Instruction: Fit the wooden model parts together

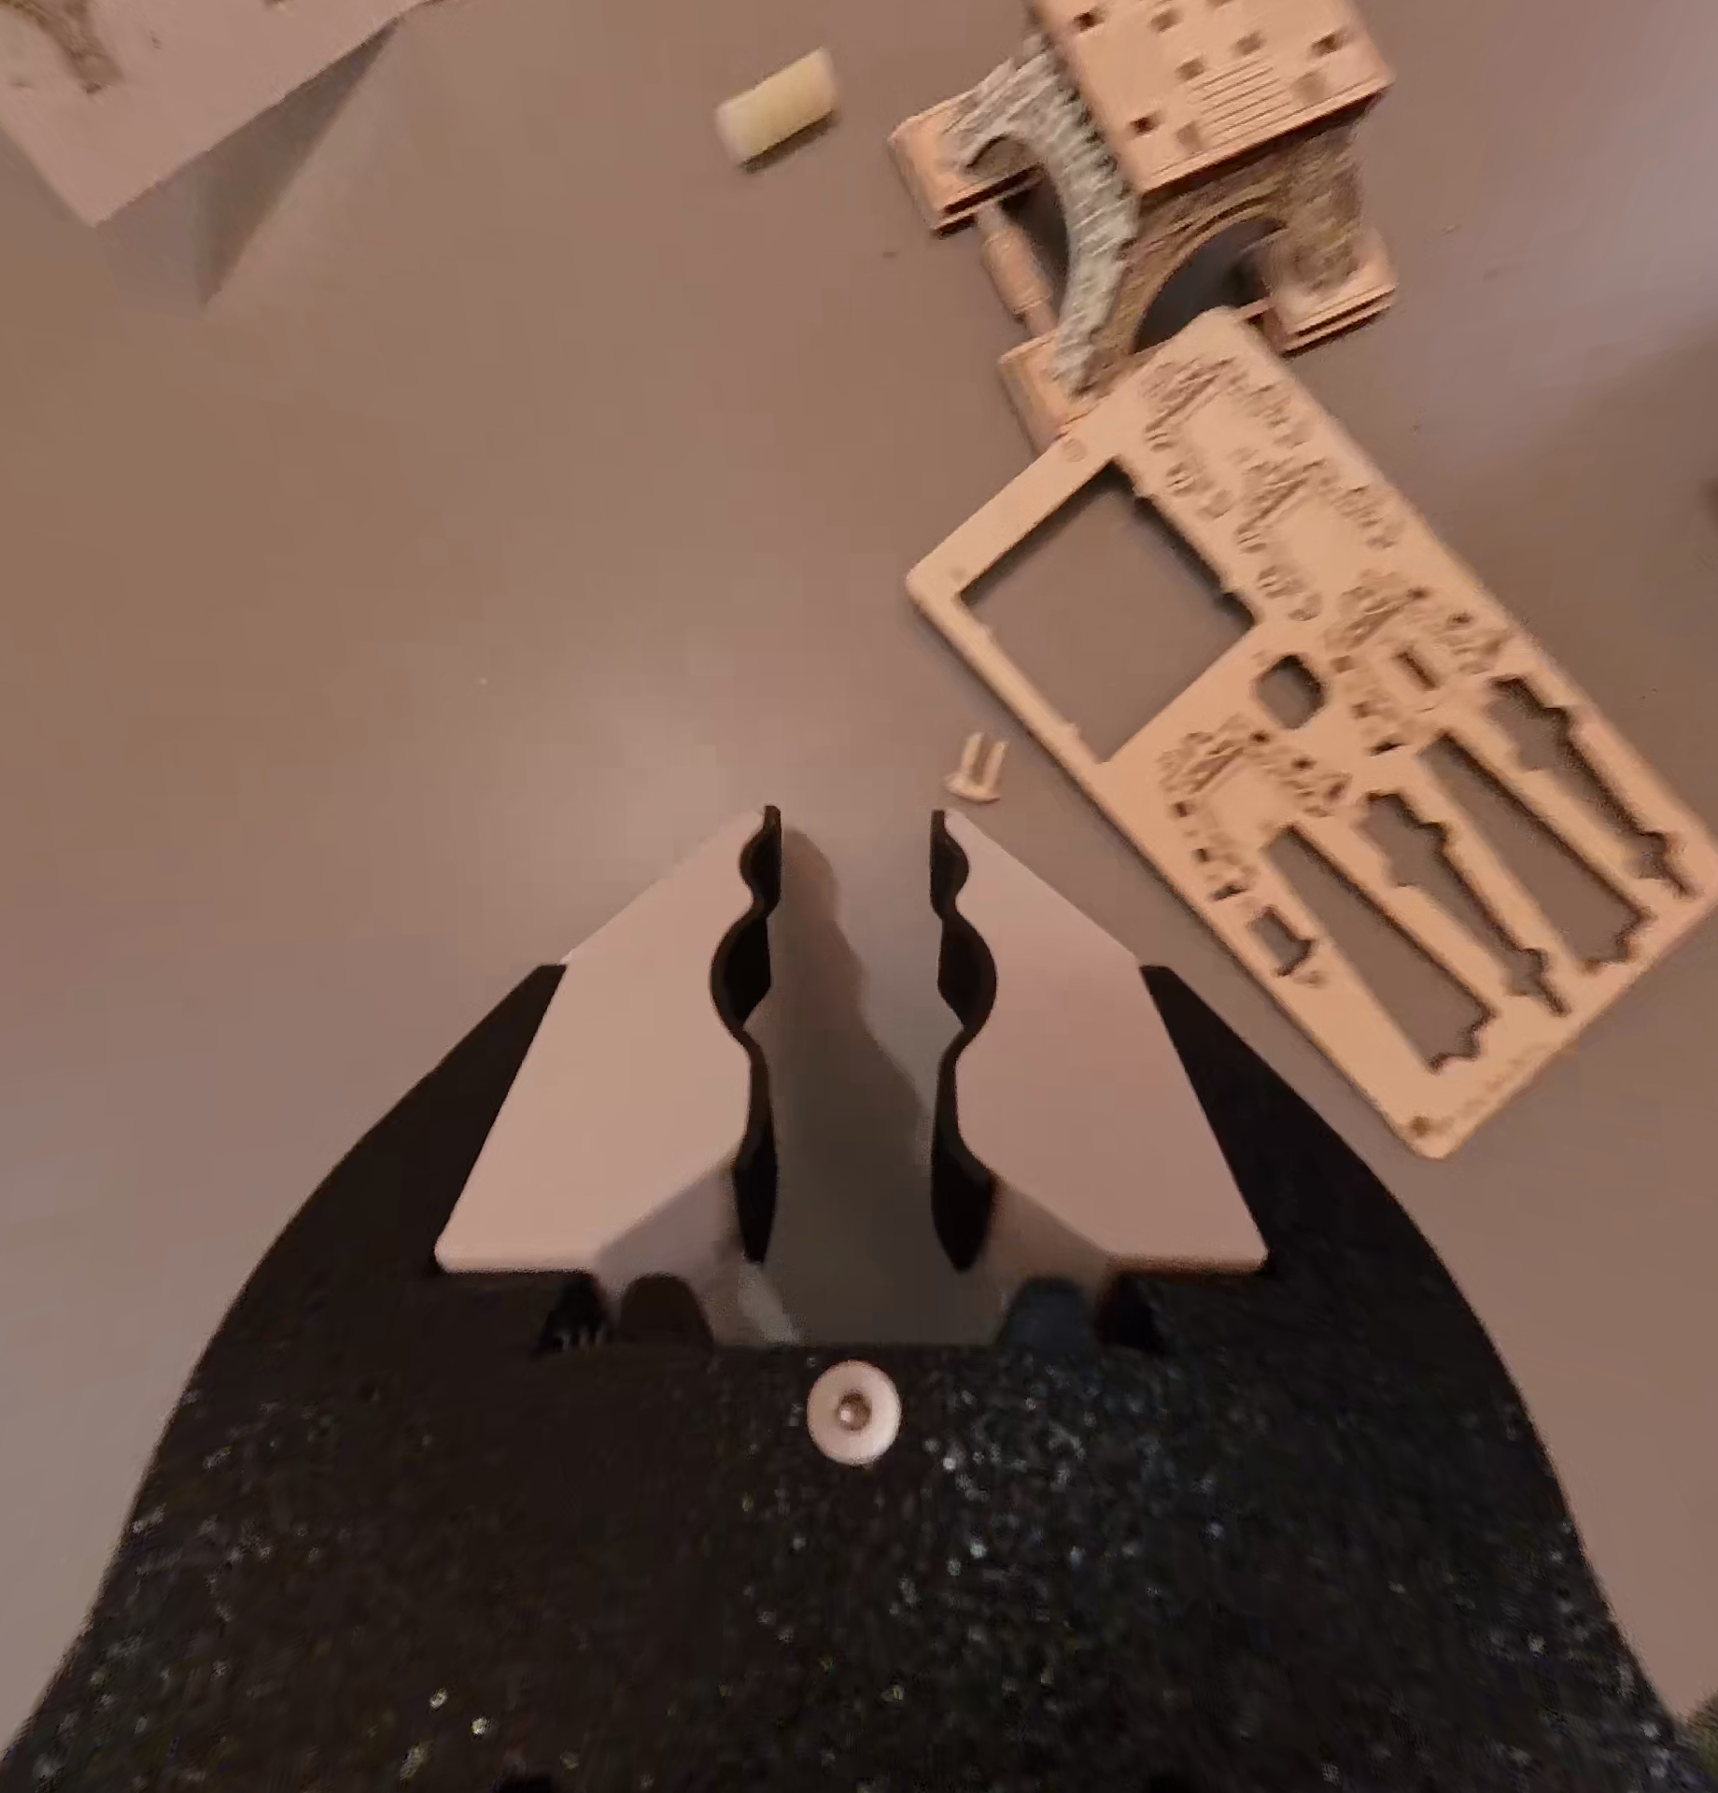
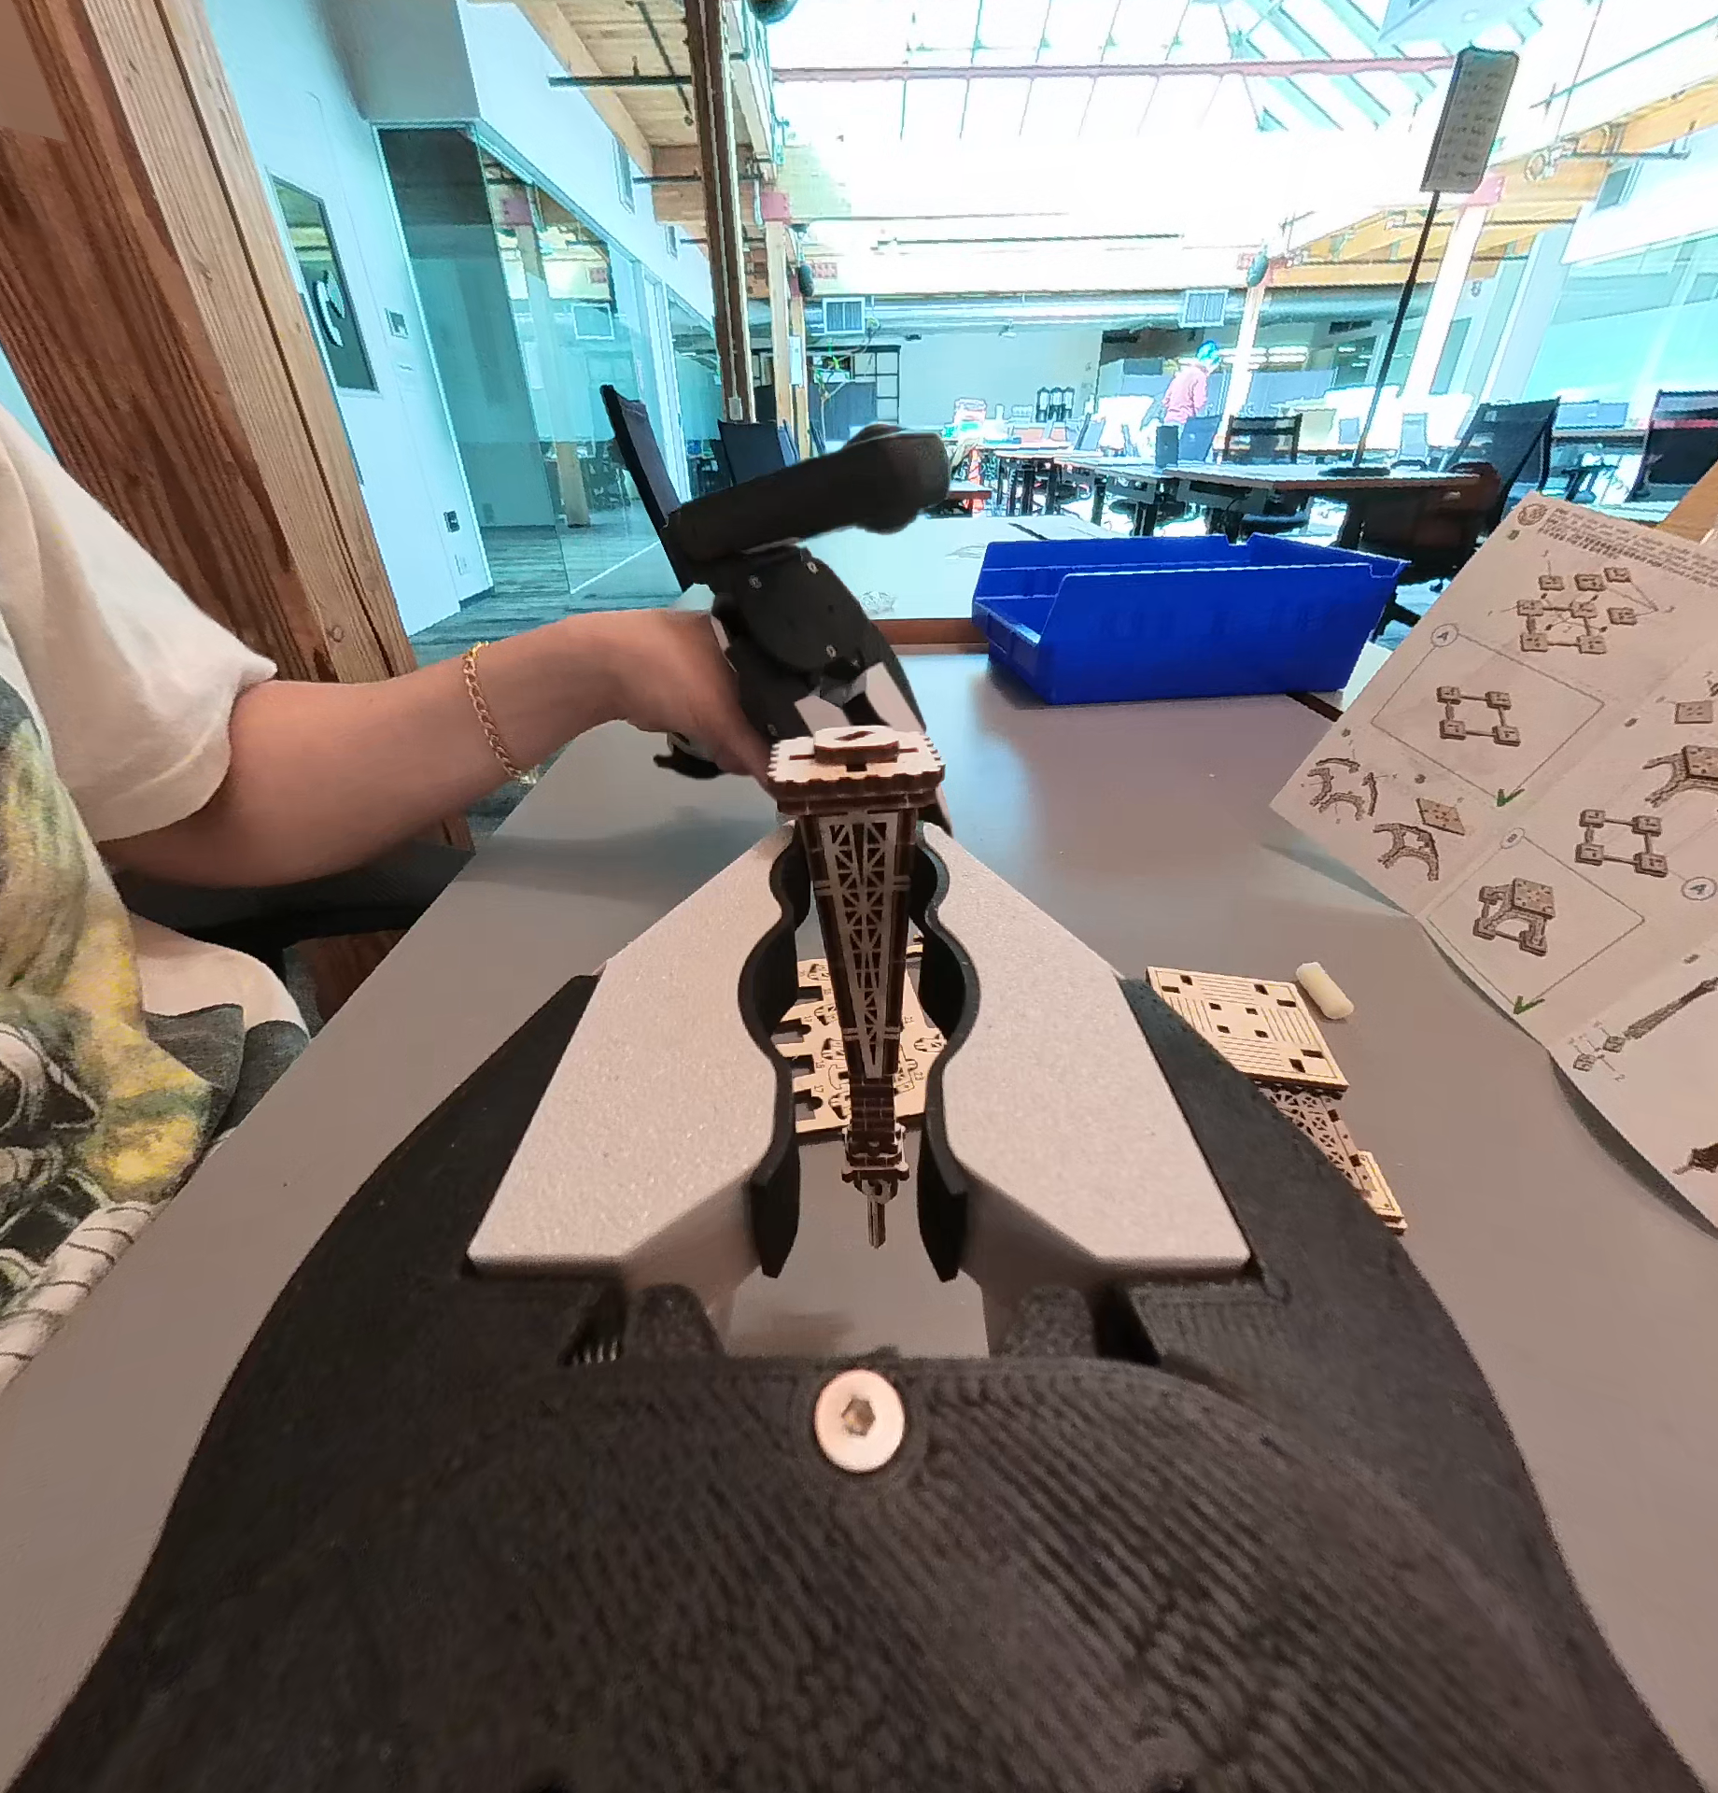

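Right gripper (image 2: 857,854) clamps the tapered tower piece (image 2: 860,970); left gripper (image 1: 855,825) gapes empty — arched base (image 1: 1156,184) blurred, top cut off.

An open-plan office or shared workspace, by the look of the right wrist view. Rows of long desks (image 2: 1253,480) with dark office chairs (image 2: 1699,427) across a wide hall. Glass-walled rooms (image 2: 506,388) along the left side, behind timber posts (image 2: 724,213). Skylights and exposed wooden beams (image 2: 583,39) overhead. Nearby, a grey worktop (image 2: 1127,805) carrying a blue plastic bin (image 2: 1175,611) and a printed instruction sheet (image 2: 1554,776).
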A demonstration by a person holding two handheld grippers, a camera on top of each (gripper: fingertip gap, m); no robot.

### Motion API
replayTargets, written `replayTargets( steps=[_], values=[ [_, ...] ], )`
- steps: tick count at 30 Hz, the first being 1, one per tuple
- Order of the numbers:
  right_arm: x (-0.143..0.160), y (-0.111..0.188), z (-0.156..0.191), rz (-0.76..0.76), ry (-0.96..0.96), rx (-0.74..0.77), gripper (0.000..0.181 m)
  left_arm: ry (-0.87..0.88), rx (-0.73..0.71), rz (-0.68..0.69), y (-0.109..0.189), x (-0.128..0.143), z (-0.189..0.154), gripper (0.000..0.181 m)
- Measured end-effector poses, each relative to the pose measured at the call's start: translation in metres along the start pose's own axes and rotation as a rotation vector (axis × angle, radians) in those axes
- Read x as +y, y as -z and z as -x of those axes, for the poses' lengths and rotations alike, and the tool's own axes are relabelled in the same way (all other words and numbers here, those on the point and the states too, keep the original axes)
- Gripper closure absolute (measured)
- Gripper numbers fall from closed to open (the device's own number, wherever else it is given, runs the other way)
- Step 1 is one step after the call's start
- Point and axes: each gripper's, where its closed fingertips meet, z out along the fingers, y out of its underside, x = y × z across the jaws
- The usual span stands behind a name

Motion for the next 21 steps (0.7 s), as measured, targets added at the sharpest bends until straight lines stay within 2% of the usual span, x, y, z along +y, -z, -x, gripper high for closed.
replayTargets(
  steps=[2,7,13,17,21],
  values=[
    [0.000,0.000,0.000,-0.004,-0.004,0.000,0.165,0.010,0.063,-0.004,-0.004,-0.004,-0.014,0.155],
    [0.001,0.000,-0.001,0.000,-0.003,0.001,0.164,0.022,0.074,0.008,-0.015,-0.005,-0.018,0.155],
    [0.002,0.000,-0.001,0.004,-0.008,-0.003,0.164,0.013,-0.100,0.038,-0.007,0.003,0.017,0.153],
    [0.003,0.000,-0.001,0.007,-0.006,-0.002,0.164,0.038,-0.084,0.024,-0.002,0.003,0.022,0.155],
    [0.003,0.000,-0.001,0.008,-0.007,-0.001,0.164,0.082,-0.028,0.014,-0.001,0.001,0.018,0.167]
  ],
)
